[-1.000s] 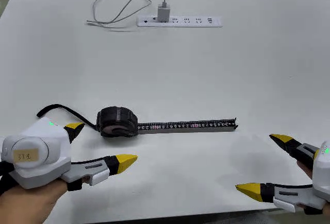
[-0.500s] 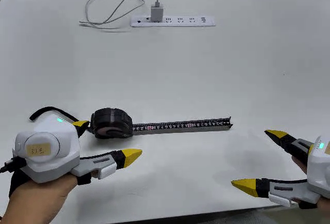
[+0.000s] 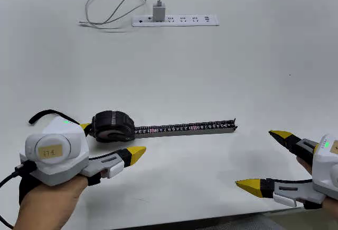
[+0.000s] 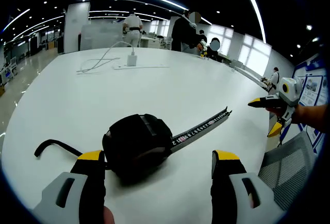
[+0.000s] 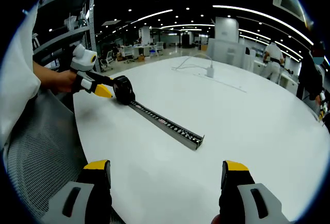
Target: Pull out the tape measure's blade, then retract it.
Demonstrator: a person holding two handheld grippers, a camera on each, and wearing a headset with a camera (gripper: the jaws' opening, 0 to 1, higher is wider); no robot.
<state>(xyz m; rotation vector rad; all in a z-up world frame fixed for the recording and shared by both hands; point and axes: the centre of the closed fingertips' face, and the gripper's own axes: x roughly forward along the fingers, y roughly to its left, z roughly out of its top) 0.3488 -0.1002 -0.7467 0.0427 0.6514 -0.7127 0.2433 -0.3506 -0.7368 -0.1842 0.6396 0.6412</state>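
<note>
Blade out on the workbench: a round black tape measure case lies on its side on the white table, toward the person's left, with its dark, numbered blade drawn out flat across the tabletop to the right. The blade's hooked end rests on the table. A black wrist strap curls away from the case on the opposite side.

The left gripper – white body, grey jaws with yellow tips – is held in a hand at the near left edge of the table. Its jaws are spread wide and grip nothing. In the left gripper view the case sits between and just ahead of the two yellow tips. In the head view the far tip lies just beside the strap side of the case; whether it touches cannot be told. The near tip hangs over bare table in front of the case.

The right gripper, at the near right edge, is likewise spread wide and empty – its tips are well apart from the blade's end and point toward it.

At the far side of the table lies a white power strip with a white charger plugged in and a grey cable looped beside it
</note>
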